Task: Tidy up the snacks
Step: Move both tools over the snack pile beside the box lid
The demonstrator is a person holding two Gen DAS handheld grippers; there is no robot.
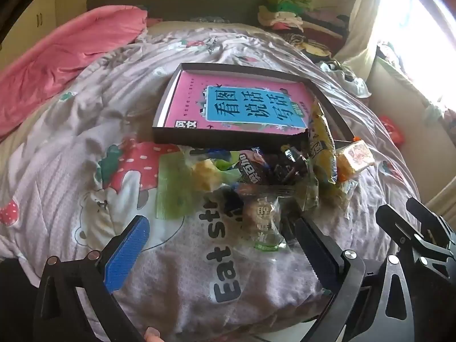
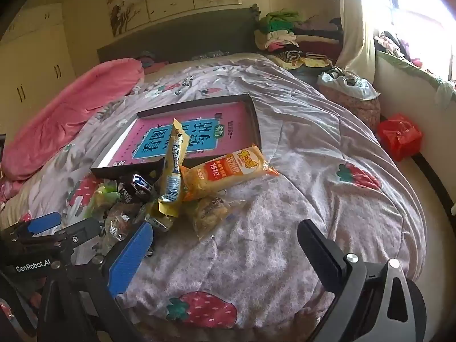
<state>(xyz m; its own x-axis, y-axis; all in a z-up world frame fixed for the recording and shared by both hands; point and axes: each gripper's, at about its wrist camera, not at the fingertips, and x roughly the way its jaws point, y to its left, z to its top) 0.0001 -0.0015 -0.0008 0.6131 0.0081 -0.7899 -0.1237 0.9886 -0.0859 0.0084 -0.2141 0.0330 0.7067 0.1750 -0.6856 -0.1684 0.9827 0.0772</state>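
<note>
A heap of wrapped snacks lies on the bed quilt in front of a shallow dark tray (image 1: 228, 139) holding a pink and blue book (image 1: 242, 105). In the heap are a green wrapper (image 1: 173, 188), dark chocolate packs (image 1: 273, 168), a clear biscuit pack (image 1: 265, 222), a tall yellow pack (image 1: 322, 142) leaning on the tray's corner, and an orange pack (image 1: 356, 156). My left gripper (image 1: 222, 242) is open just short of the clear pack, nothing between its fingers. My right gripper (image 2: 228, 253) is open over bare quilt, right of the heap, near another clear pack (image 2: 211, 211); the yellow pack (image 2: 173, 168), orange pack (image 2: 228, 171) and tray (image 2: 255, 119) lie beyond.
A pink duvet (image 1: 71, 57) is bunched at the left of the bed. Folded clothes (image 2: 279, 37) are piled by the headboard, and a red bag (image 2: 399, 136) sits on the floor at the right. Each gripper shows at the edge of the other's view.
</note>
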